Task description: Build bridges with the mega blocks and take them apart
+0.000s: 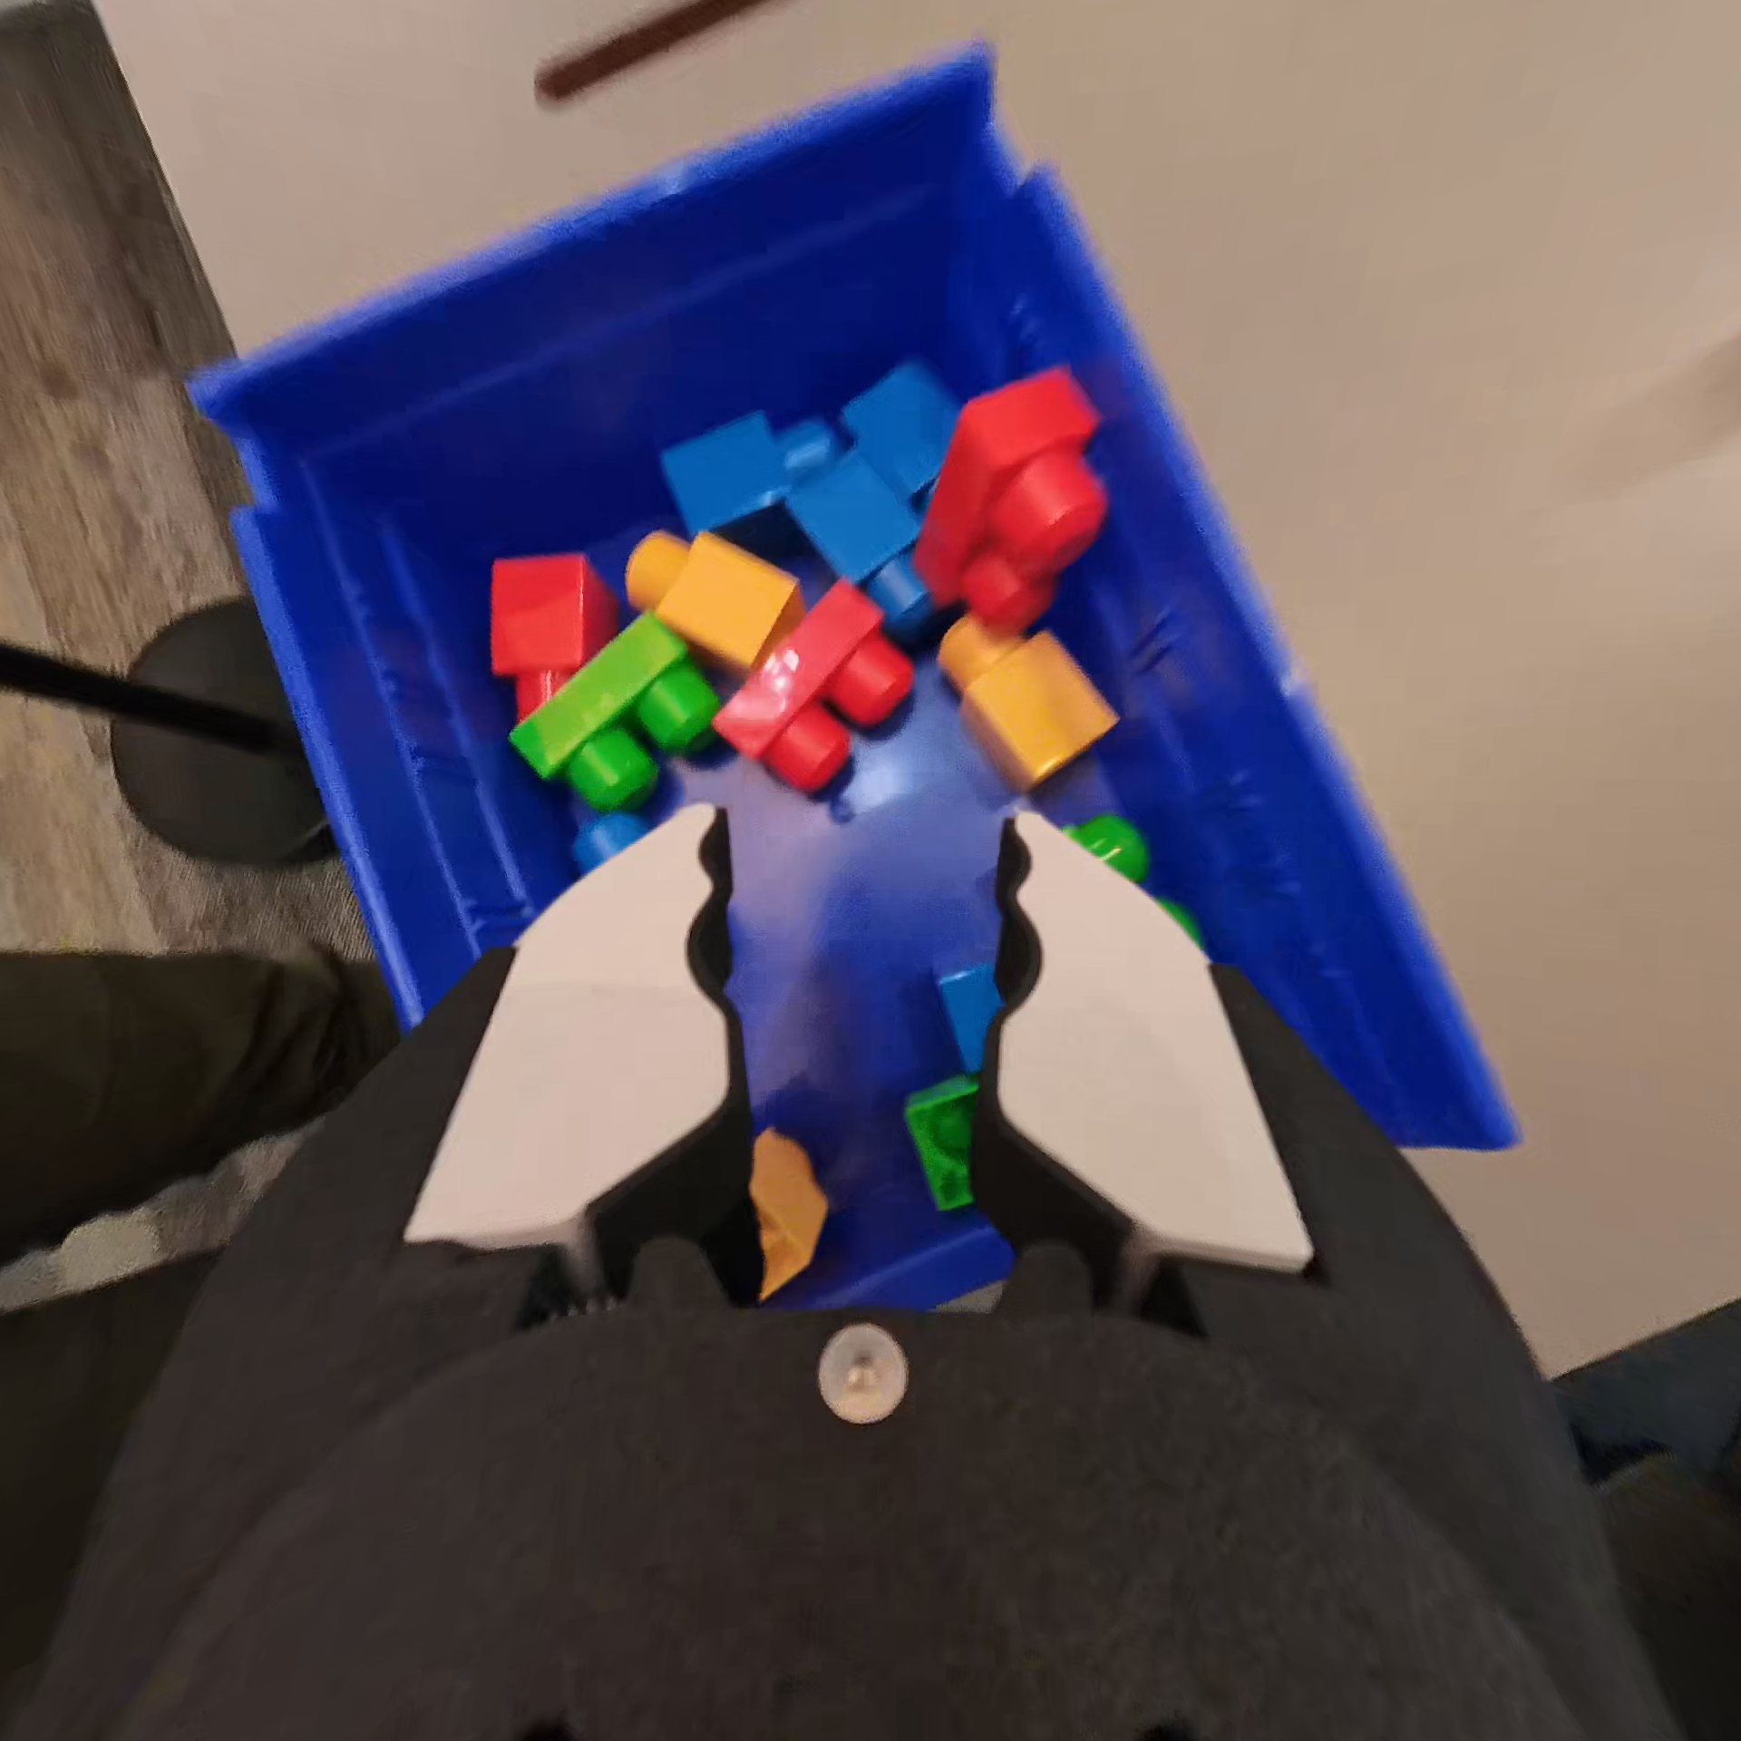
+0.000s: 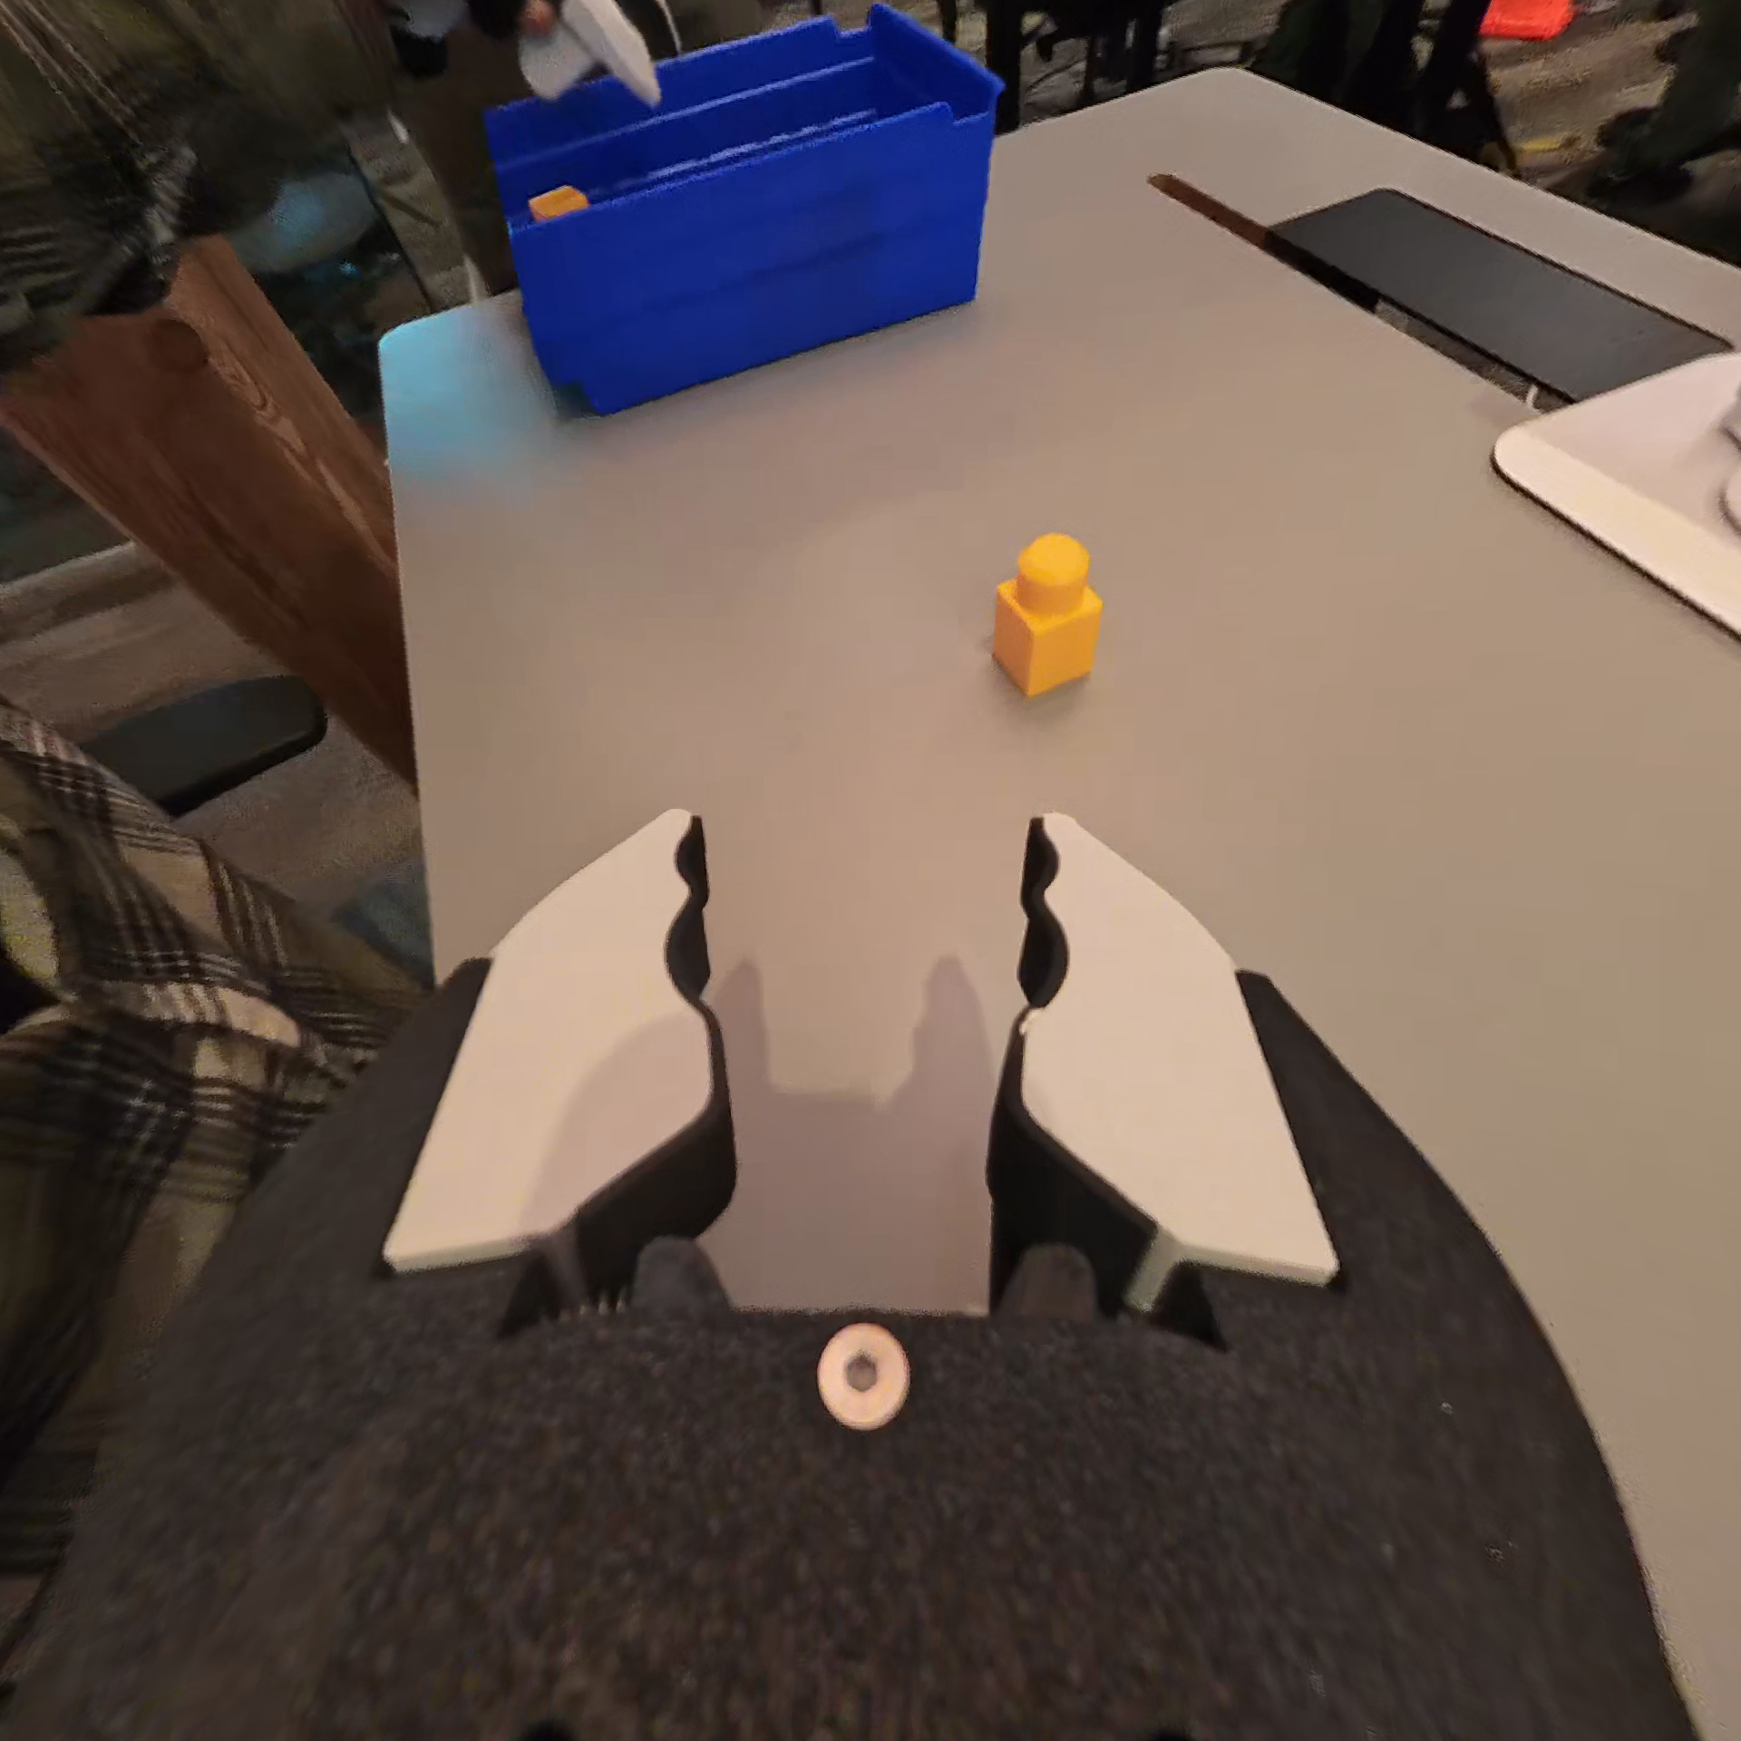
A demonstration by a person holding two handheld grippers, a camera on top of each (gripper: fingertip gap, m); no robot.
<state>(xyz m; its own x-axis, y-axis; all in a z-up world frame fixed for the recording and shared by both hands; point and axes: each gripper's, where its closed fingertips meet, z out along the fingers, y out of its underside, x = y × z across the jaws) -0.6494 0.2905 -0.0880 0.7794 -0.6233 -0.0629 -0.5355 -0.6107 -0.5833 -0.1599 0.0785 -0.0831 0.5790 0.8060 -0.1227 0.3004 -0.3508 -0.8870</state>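
A: Left wrist view first. The left gripper [image 1: 862, 829] hangs over the blue bin [image 1: 603, 311], fingers spread wide with nothing between them.

B: And the bin is full of mega blocks. At its far end a tall red block [image 1: 1013, 490] leans by the right wall, with blue blocks [image 1: 820, 480] piled just beside it.

A: In the middle lie a green two-stud block [image 1: 617, 702], a red two-stud block [image 1: 810, 683] and two yellow single-stud blocks [image 1: 730, 593]. A square red block [image 1: 546, 612] touches the green one toward the left wall.

B: More blue, green and yellow pieces sit at the near end, partly hidden behind the fingers. The picture is blurred there.

A: Over to the right wrist view. The right gripper [image 2: 862, 829] is also wide apart and empty, poised above the grey table [image 2: 659, 584] near its front edge.

B: One yellow single-stud block [image 2: 1048, 617] stands upright, stud up, in the middle of the table, well apart from the gripper.

A: The blue bin [image 2: 754, 254] sits at the far left corner, and the left gripper's pale finger [image 2: 593, 47] shows above its far rim.

B: A white tray [image 2: 1620, 480] lies at the right edge, a dark pad [image 2: 1488, 283] behind it.
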